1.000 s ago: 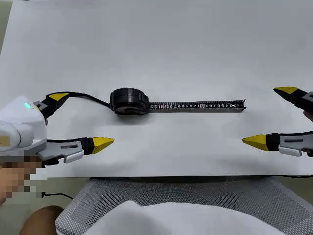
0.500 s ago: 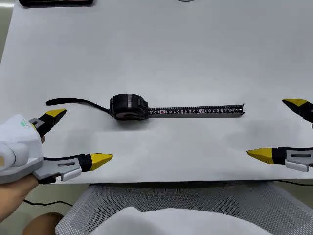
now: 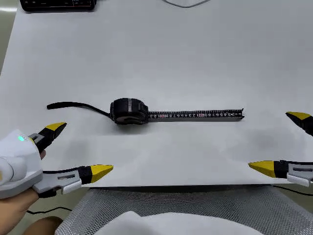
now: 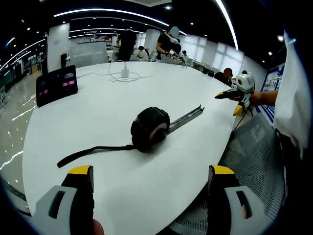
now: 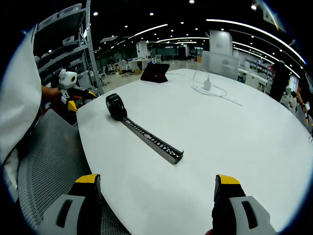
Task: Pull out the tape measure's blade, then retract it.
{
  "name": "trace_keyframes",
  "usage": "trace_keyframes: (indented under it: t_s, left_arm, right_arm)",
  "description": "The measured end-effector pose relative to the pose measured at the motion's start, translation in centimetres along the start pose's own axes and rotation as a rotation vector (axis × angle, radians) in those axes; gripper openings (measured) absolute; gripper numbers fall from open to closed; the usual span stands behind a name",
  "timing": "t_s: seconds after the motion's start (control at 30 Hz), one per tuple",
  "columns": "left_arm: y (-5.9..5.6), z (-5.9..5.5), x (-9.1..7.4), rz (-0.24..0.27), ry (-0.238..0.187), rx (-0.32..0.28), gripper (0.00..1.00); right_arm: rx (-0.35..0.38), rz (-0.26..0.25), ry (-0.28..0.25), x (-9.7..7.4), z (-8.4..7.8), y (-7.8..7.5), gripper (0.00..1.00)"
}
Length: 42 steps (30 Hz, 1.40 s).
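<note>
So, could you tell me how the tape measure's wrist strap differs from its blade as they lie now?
In the head view the wrist strap leaves the case leftward, the blade rightward. The strap is plain black and curves loosely; the blade is straight and printed with numbers. Both lie flat on the white table.

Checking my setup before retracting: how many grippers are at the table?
2. The left gripper is open at the front left, clear of the tape measure; the right gripper is open at the front right, beyond the blade's end. Neither touches anything.
</note>
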<state>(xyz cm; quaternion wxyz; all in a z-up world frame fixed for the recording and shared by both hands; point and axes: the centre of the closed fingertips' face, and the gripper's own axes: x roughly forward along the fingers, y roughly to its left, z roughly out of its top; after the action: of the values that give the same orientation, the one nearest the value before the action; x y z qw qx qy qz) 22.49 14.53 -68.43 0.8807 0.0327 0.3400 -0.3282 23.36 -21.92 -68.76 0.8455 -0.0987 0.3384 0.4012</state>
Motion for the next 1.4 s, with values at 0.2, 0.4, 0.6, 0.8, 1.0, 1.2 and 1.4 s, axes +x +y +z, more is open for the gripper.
trace_keyframes:
  t_s: [0.2, 0.4, 0.6, 0.8, 1.0, 1.2, 1.4]
  left_arm:
    - [0.3, 0.0, -0.3, 0.016, -0.015, -0.027, 0.96]
    - [0.2, 0.0, -0.3, 0.009, -0.010, -0.023, 0.96]
    - [0.0, 0.4, -0.2, 0.010, -0.021, -0.027, 0.95]
    - [-0.1, 0.6, -0.2, 0.007, -0.023, -0.021, 0.95]
    - [0.0, 0.7, -0.3, 0.012, -0.027, -0.024, 0.95]
    - [-0.1, 0.9, -0.2, 0.012, -0.030, -0.022, 0.95]
    - [-0.4, 1.2, 0.0, 0.008, -0.037, -0.019, 0.95]
  right_arm:
    - [0.010, 0.001, 0.001, 0.1, -0.2, 0.1, 0.96]
    - [0.004, 0.002, 0.003, 0.0, -0.1, 0.0, 0.96]
    - [-0.004, 0.004, 0.004, 0.0, 0.0, 0.0, 0.95]
    - [-0.008, 0.008, 0.006, 0.0, 0.1, 0.2, 0.95]
    - [-0.007, 0.012, 0.009, 0.1, 0.0, 0.4, 0.95]
    - [-0.007, 0.016, 0.005, 0.2, 0.1, 0.6, 0.95]
    - [-0.009, 0.015, -0.002, 0.2, 0.4, 0.6, 0.95]
